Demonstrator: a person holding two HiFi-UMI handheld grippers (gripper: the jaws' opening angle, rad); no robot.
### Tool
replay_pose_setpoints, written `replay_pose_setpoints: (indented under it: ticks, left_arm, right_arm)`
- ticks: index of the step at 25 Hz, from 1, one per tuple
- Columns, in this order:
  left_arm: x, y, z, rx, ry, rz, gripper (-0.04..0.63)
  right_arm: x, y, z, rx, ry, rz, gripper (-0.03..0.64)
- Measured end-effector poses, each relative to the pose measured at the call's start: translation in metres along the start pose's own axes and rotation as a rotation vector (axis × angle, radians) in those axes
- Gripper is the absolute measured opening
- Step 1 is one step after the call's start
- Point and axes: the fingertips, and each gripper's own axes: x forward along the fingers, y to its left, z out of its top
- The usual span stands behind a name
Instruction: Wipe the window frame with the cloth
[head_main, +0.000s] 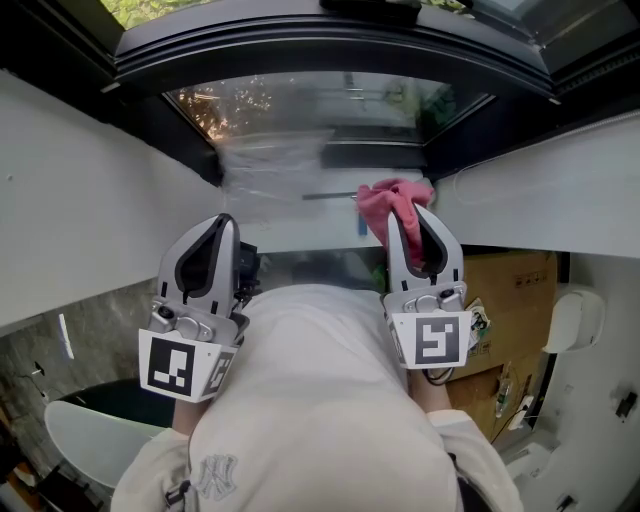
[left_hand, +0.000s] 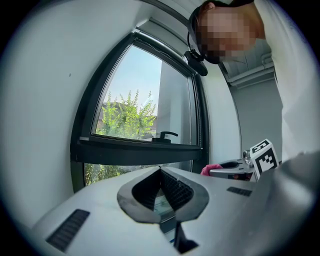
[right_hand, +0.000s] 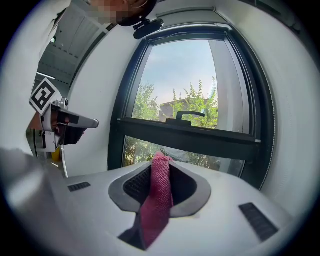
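Observation:
A dark window frame (head_main: 330, 45) with a black handle (right_hand: 184, 116) fills the wall ahead. My right gripper (head_main: 415, 215) is shut on a pink cloth (head_main: 390, 200), which bunches out past the tips just short of the lower pane. Seen from the right gripper view, the cloth (right_hand: 159, 195) runs as a strip between the closed jaws. My left gripper (head_main: 222, 222) is held beside it, level with it, shut with nothing between its jaws. The left gripper view shows the frame's crossbar (left_hand: 135, 150) ahead and the right gripper (left_hand: 235, 170) off to the side.
White walls (head_main: 90, 200) flank the window on both sides. A white sill (head_main: 300, 235) runs below the glass. A cardboard box (head_main: 515, 300) stands low on the right, and a dark basin (head_main: 90, 420) with a pale rim lies low on the left.

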Motion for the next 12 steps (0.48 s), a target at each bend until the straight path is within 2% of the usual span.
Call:
replay_pose_setpoints:
  ticks: [12]
  left_arm:
    - [0.001,-0.006,0.0,0.001,0.007,-0.014,0.009]
  right_arm:
    - [-0.011,-0.003,-0.007,0.016,0.018,-0.016,0.086]
